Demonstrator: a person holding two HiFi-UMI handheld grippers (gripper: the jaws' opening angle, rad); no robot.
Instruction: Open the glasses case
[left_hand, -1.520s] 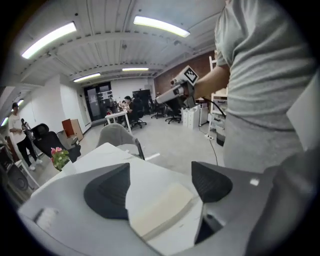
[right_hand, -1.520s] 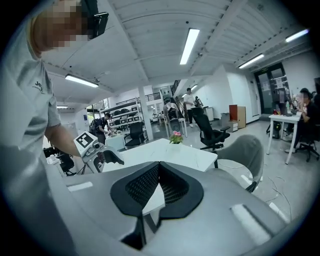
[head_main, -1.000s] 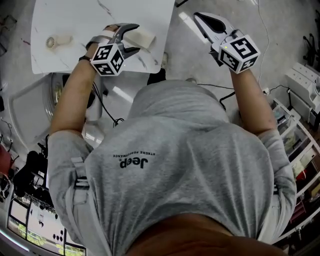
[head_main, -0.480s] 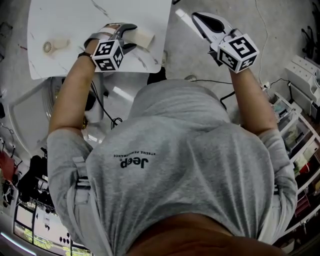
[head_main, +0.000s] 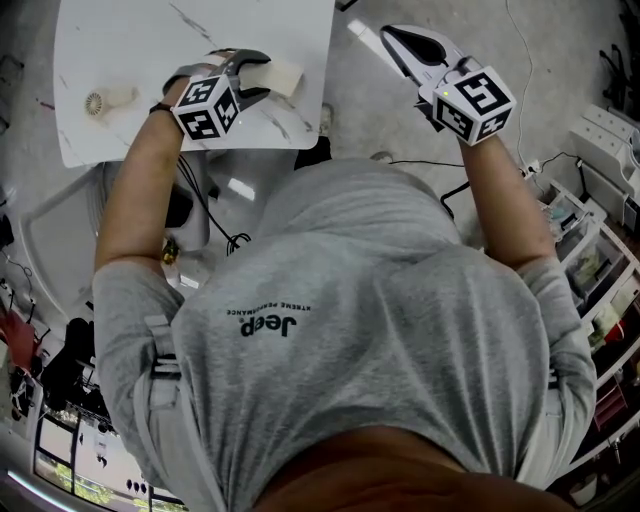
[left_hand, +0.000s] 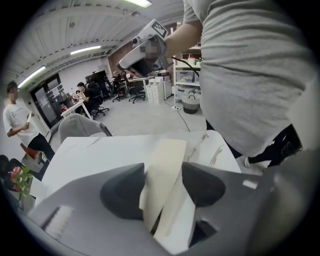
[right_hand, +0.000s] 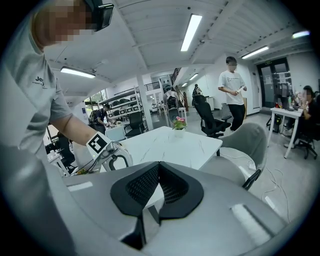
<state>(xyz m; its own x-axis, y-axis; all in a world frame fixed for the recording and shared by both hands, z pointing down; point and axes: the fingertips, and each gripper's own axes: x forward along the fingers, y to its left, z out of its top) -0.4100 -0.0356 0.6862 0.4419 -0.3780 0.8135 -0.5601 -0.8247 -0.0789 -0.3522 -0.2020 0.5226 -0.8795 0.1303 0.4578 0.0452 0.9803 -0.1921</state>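
White marble surface (head_main: 130, 40), office floor beyond: my left hand-held gripper (head_main: 262, 76), jaws just closing, pinches the cream case (head_main: 285, 73) near the edge; my right hand-held gripper (head_main: 388, 32) hangs pressed together, empty.

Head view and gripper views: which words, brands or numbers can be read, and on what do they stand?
"Jeep": upside down in the head view, on the back of the grey shirt.
Small line beneath it: too small to read.
"Je": right gripper view, shirt front; the rest is unclear.
Glasses case: no print shows.
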